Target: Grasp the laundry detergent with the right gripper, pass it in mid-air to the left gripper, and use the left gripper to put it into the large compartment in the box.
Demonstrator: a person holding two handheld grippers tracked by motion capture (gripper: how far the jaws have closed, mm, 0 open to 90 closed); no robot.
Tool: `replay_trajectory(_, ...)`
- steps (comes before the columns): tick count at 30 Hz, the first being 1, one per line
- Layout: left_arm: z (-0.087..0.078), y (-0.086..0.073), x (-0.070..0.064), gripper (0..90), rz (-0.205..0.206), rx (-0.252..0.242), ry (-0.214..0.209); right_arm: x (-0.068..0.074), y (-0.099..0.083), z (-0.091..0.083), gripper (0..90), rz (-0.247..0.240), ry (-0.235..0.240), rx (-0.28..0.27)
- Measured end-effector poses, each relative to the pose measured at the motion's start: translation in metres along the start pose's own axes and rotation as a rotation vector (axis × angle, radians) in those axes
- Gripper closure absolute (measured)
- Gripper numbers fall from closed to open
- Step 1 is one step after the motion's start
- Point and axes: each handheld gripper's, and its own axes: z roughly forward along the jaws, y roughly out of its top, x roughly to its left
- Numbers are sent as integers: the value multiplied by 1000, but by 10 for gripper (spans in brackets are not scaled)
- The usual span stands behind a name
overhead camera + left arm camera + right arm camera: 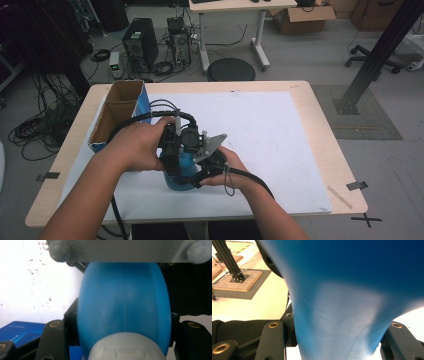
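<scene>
A blue plastic bottle (181, 172) stands on the white mat near the table's front, between both hands. In the left gripper view the blue bottle (125, 305) has its white cap (126, 347) closest to the camera, and my left gripper (123, 322) has a black jaw pressed on each side of the body. My left gripper (171, 145) comes at it from the left and above. My right gripper (206, 161) meets it from the right. In the right gripper view my right gripper (337, 327) is shut on the bottle's narrow waist (339, 322).
An open cardboard box (120, 112) with a blue side stands at the table's left edge, close behind my left hand. The white mat (265, 135) covers most of the wooden table (327, 150). Computer towers (141, 42), cables and a round stool (231, 69) sit on the floor beyond.
</scene>
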Motion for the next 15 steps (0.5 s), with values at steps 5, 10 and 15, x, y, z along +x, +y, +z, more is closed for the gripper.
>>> replay_trajectory(5,0,1,0,388,-4,6,-9,0,0,0,434,2,12,-7)
replay_trajectory(10,-3,2,1,387,-7,12,8,1,-1,1,325,2,11,-31)
replay_trajectory(15,-7,2,3,387,-13,15,14,1,-4,-2,259,30,5,-57)
